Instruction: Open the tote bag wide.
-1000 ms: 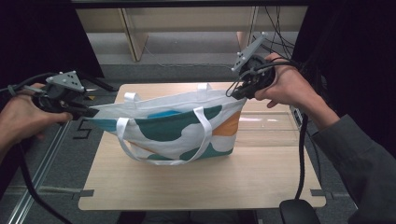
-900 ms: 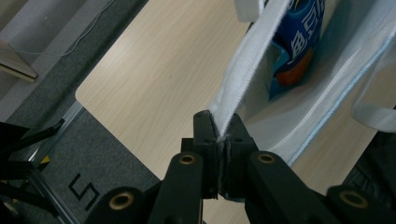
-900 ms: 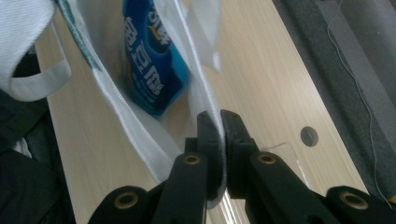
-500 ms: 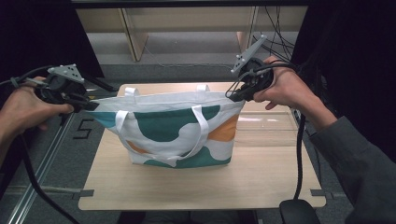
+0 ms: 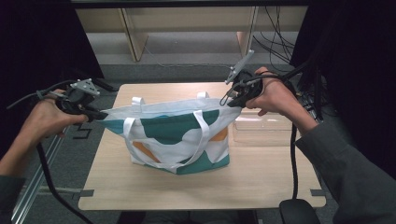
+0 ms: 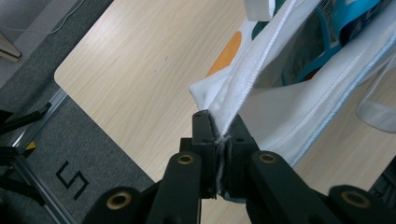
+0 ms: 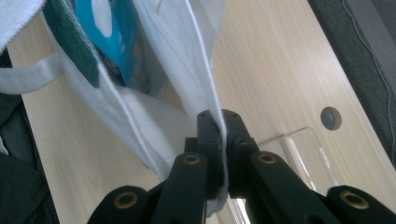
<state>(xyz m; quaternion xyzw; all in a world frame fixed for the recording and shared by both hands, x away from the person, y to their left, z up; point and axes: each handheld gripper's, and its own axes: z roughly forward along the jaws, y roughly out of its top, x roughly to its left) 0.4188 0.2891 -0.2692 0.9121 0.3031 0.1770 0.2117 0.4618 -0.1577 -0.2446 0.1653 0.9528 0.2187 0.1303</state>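
With both top corners pinched, I have the tote bag [image 5: 180,135] stretched upright over the middle of the desk [image 5: 261,182]. My left tool [image 5: 95,114] is clamped tight on the rim seam at one end, my right tool [image 5: 232,101] on the seam at the other. Gripping and lifting look done; I judge setting it down or opening its mouth remains.

A pale wooden surface [image 5: 261,182] with rounded corners carries a clear plastic rectangular box [image 5: 264,129] near its right edge. Beyond the far edge stands a light wooden shelf frame [image 5: 133,37] on grey carpeted floor [image 5: 177,72], with black cables [image 5: 280,44] hanging at the right. Left of the surface runs a metal rail [image 5: 42,172], beside a black "5" floor marking [image 6: 72,179].
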